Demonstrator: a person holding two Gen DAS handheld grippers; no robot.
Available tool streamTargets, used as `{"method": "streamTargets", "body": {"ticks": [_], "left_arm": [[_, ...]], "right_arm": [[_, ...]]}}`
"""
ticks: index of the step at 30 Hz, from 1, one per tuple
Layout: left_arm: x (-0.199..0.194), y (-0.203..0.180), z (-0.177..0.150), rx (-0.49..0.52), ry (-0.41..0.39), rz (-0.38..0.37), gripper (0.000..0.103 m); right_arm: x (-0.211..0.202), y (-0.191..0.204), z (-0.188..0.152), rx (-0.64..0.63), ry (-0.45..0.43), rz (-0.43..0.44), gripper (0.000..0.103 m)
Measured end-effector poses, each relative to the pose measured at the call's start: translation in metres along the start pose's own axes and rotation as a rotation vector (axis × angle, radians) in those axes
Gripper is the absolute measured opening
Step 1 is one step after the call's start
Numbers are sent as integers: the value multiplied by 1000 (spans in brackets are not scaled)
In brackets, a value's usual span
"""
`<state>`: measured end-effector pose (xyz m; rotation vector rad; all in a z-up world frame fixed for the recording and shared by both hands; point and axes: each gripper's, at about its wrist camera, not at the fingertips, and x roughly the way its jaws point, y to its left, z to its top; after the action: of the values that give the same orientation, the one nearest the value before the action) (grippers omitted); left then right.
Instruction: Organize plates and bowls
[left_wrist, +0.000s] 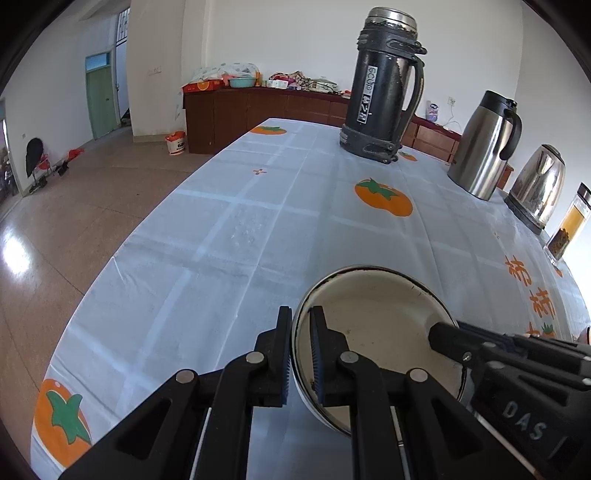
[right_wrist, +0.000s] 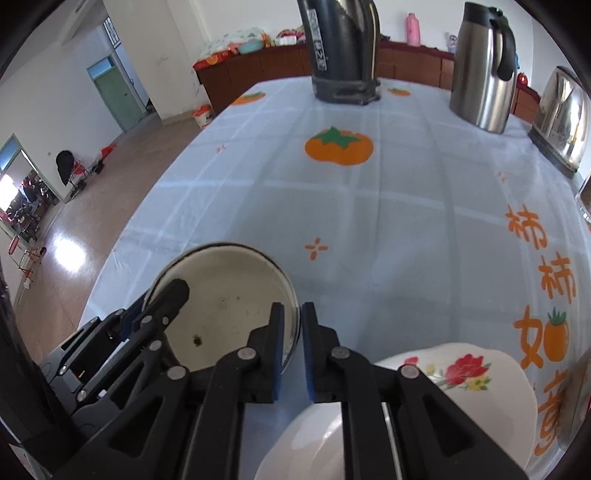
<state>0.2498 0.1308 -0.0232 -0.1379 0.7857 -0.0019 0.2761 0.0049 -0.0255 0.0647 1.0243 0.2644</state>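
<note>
Two plates (right_wrist: 480, 387) behind hand-held gripper (right_wrist: 292, 354)

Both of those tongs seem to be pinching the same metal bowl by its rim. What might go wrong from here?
1. The left tongs and right tongs each clamp only the thin rim of the enamel bowl, on opposite sides. If they pull unevenly, it may tilt or slip out.
2. The flowered plate and a white dish lie just below the right tongs; a dropped bowl could hit them.
3. The plastic tablecloth looks slick, so a set-down bowl might slide.

Both wrist views: same bowl (left_wrist: 384, 332), close.
</note>
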Motion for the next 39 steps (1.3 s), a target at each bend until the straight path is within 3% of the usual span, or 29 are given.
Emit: {"method": "streamTargets", "body": {"ticks": [7, 12, 18, 24, 29, 39], "left_arm": [[-2, 7, 1, -49, 0, -36, 12], [-1, 10, 3, -59, -3, -29, 12], [0, 15, 3, -93, 8, -51, 12], [1, 14, 4, -90, 7, -45, 12], [2, 11, 2, -76, 3, -21, 12], [-12, 4, 4, -40, -50, -51, 13]], "right_arm": [[8, -3, 1, 28, 28, 21, 11], [-10, -3, 2, 13, -55, 16, 10], [-13, -5, 4, 29, -44, 42, 13], [-1, -4, 6, 31, 4, 38, 17], [16, 1, 4, 51, 56, 69, 13], [-5, -9, -5, 69, -7, 37, 12]]}}
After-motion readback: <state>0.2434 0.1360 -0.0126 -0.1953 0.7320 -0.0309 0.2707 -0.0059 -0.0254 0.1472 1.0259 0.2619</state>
